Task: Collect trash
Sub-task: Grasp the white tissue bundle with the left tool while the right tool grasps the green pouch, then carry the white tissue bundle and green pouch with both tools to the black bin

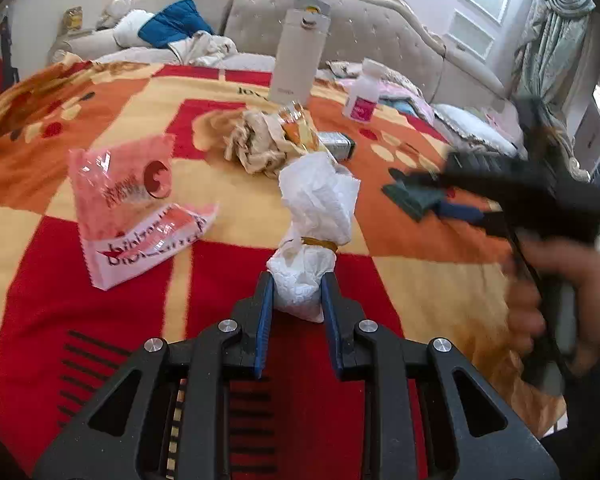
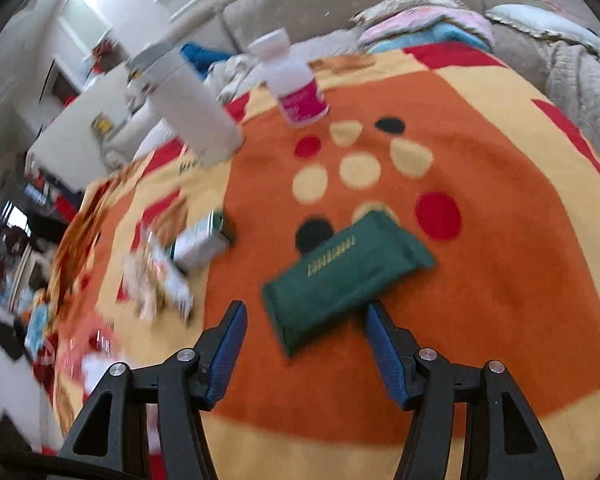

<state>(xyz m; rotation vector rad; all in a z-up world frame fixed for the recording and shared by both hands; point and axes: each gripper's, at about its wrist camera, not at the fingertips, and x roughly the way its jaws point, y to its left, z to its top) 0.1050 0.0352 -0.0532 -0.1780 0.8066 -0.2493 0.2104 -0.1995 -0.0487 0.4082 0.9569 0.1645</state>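
Note:
My left gripper (image 1: 298, 284) is shut on the lower end of a crumpled white tissue wad (image 1: 316, 216) tied with a gold band, holding it upright over the blanket. My right gripper (image 2: 302, 316) is open, its fingers on either side of the near end of a dark green packet (image 2: 340, 276) lying flat on the orange patch; contact is unclear. In the left wrist view the right gripper (image 1: 424, 196) shows blurred at the right with the green packet (image 1: 410, 196) at its tips. A pink snack wrapper (image 1: 120, 204) and a crumpled beige paper pile (image 1: 260, 144) lie on the blanket.
A tall white canister (image 1: 296, 60), a white bottle with pink label (image 1: 362, 92) and a small silver box (image 1: 334, 144) stand or lie further back on the red, orange and yellow blanket (image 1: 100, 320). A beige tufted headboard (image 1: 380, 36) and bedding sit behind.

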